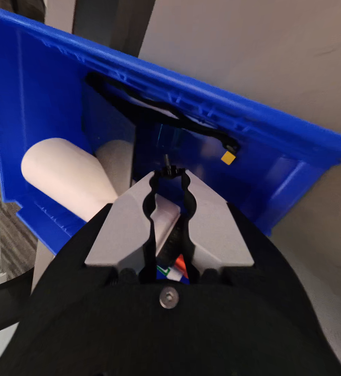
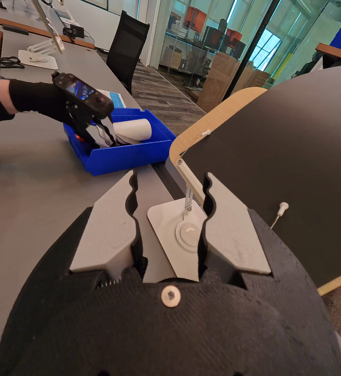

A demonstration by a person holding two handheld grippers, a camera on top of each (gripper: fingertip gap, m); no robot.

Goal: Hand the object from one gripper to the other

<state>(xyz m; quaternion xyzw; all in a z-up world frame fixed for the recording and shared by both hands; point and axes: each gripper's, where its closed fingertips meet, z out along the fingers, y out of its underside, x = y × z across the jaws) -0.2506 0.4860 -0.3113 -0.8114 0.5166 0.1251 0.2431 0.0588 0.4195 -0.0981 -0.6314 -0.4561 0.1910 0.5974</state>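
Left claw [image 1: 169,173]: we tilt it steeply downward, tips pinched almost together on a small black part.
Right claw [image 2: 170,183]: we hold it level, jaws parted, empty.
Left hand [image 2: 37,99]: gloved, wrapped around our left claw's grip.

Behind your desk [image 2: 33,183] stood a black office chair [image 2: 128,46] — and nearer you, a white lamp base [image 2: 165,230] sat beside a dark divider panel [image 2: 277,152].

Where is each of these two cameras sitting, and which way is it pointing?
Left wrist view: on the left tongs, aimed down into the blue bin at a white roll; only its own fingers show, pinching a small black part.
Right wrist view: on the right tongs, open above the grey table; a gloved hand shows.
Shared: bin, roll, left tongs.
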